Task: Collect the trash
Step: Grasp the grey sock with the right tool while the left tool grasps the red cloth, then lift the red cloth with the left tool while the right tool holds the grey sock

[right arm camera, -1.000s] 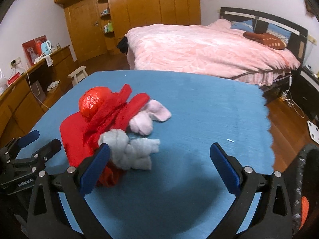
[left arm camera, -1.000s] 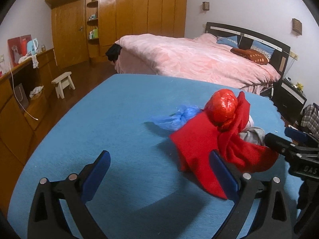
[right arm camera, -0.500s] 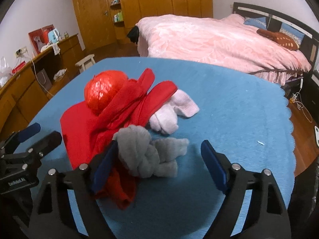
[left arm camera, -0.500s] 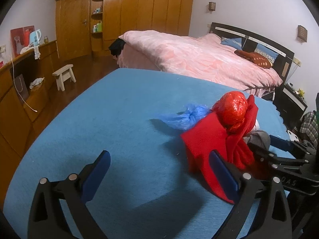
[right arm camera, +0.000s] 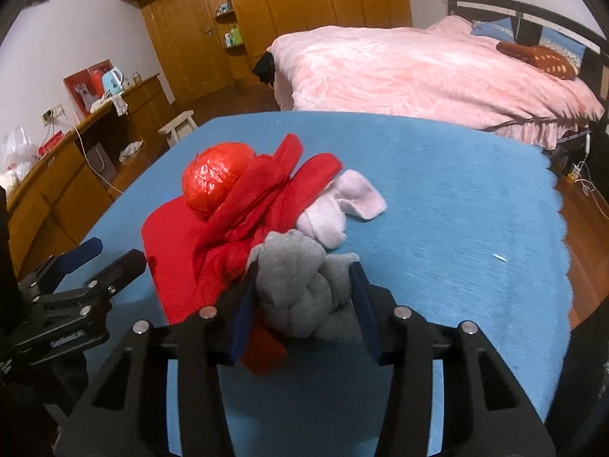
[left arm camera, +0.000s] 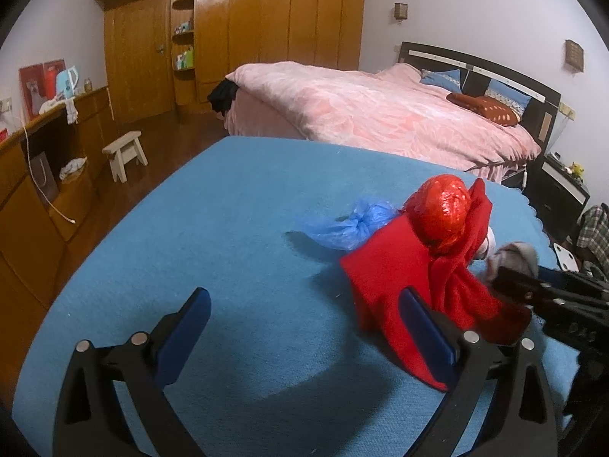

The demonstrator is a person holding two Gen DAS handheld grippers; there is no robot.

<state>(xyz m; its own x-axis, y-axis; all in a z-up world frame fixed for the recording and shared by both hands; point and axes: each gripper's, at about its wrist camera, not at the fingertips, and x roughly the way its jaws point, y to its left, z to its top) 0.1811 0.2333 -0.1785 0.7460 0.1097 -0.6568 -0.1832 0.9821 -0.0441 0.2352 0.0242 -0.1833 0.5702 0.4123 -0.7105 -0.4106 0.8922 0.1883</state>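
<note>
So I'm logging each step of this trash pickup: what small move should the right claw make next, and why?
Probably a short lift straight up. The right claw has its fingers pressed against both sides of the grey sock bundle, which lies against the red cloth on the blue table. Lifting would show whether the grip holds and the cloth stays down. The left claw is open, holding nothing.

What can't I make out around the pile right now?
- Blue plastic bag: absent from right wrist view, behind the red cloth.
- Pink sock: almost hidden by the red foil ball in left wrist view.
- Grey sock bundle: underside hidden between right gripper fingers; grip firmness unclear.
</note>
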